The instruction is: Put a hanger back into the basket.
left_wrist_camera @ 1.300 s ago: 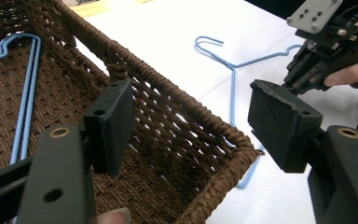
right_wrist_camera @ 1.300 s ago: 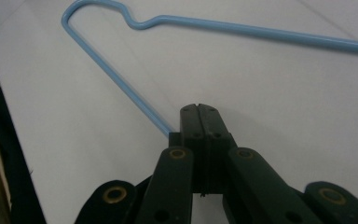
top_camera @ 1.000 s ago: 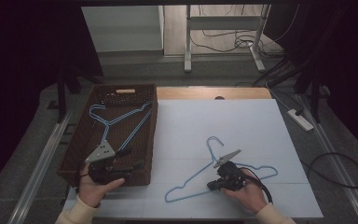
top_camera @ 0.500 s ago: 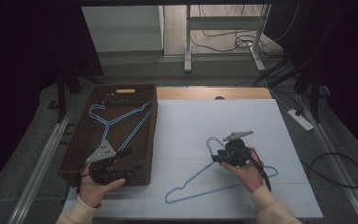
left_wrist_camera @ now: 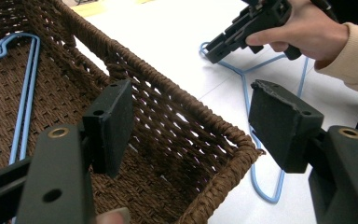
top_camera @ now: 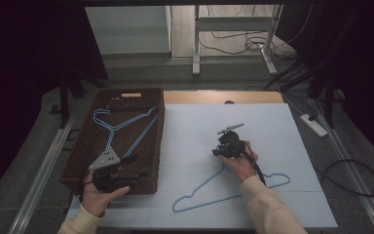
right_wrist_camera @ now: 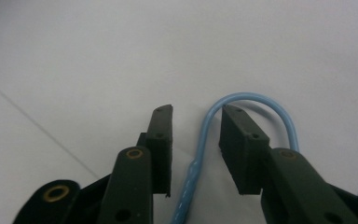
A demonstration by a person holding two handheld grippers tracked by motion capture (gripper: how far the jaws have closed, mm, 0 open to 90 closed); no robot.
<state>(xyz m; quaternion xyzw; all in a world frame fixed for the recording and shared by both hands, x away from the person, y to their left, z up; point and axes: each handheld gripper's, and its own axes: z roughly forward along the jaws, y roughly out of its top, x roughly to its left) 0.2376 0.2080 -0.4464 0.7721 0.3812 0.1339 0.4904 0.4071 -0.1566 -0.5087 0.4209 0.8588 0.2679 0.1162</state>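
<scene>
Right gripper view: closing right claw (right_wrist_camera: 196, 149) straddles hanger hook (right_wrist_camera: 256, 100), untouched

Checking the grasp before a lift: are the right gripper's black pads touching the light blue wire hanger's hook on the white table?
Apart. In the right gripper view the hook runs between the right gripper pads with table visible either side.

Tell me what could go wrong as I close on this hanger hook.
1. The right tool has just been closing around the hook's stem, but its pads do not press the blue hanger yet; thin wire could slip out.
2. The hanger lies flat on the white table, so the pads may scrape the surface.
3. The left tool stands open over the wicker basket corner and could snag a hanger being carried in.
</scene>
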